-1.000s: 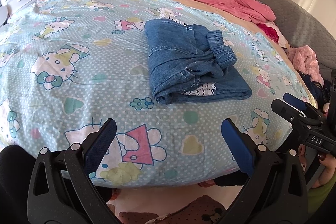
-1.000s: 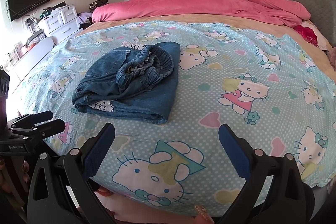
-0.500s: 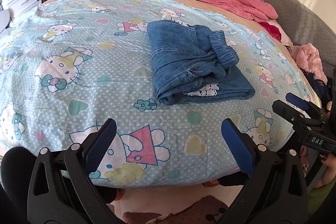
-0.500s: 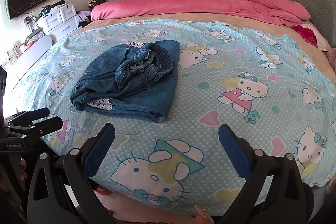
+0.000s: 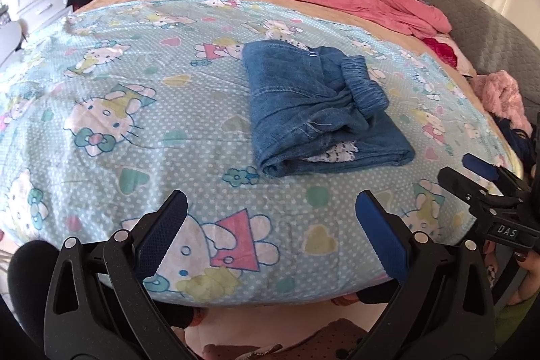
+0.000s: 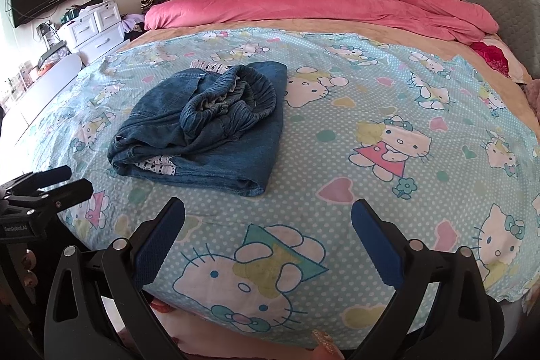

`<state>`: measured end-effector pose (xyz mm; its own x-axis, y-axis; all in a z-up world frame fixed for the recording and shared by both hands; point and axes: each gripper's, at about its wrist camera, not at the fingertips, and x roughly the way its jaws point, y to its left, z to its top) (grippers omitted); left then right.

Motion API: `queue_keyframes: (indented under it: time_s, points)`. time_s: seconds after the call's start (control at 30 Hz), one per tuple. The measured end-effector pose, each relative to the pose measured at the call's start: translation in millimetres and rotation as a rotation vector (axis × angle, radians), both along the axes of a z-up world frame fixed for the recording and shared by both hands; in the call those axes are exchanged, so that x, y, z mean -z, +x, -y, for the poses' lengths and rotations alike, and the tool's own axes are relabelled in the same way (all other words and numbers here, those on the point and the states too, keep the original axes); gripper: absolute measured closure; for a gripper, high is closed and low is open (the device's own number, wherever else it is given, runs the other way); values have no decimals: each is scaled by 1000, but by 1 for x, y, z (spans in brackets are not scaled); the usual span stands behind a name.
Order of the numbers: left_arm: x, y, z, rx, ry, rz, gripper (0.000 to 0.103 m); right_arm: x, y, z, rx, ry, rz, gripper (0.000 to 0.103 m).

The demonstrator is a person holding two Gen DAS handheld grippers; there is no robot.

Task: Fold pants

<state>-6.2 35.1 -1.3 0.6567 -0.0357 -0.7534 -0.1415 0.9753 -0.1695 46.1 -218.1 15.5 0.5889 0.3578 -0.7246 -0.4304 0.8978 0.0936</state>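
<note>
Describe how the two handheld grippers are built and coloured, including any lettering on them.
Both the left gripper and the right gripper have matte black plastic frames with cut-out slots and silver rivets. Their jaws carry textured dark blue pads. Seen from the side, the right gripper shows white "DAS" lettering and the left one a white label reading roughly "GenRoboAI". No cables show.

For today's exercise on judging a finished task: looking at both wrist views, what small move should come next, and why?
Probably keep both grippers back: the blue denim pants already lie folded in a compact stack on the cartoon-cat bedsheet, and left gripper and right gripper are open, touching nothing.
</note>
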Motion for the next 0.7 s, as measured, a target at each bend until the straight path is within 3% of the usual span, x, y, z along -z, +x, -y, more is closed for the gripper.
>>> queue_keyframes:
  time_s: [0.4, 0.5, 0.7]
  points:
    - [4, 21, -25, -34, 25, -16, 9, 6, 42, 26, 73, -16, -11, 4]
    - [6, 36, -52, -94, 32, -48, 9, 3, 63, 49, 118, 7, -18, 4]
    - [14, 70, -136, -284, 50, -108, 9, 0, 151, 144, 366, -31, -15, 4]
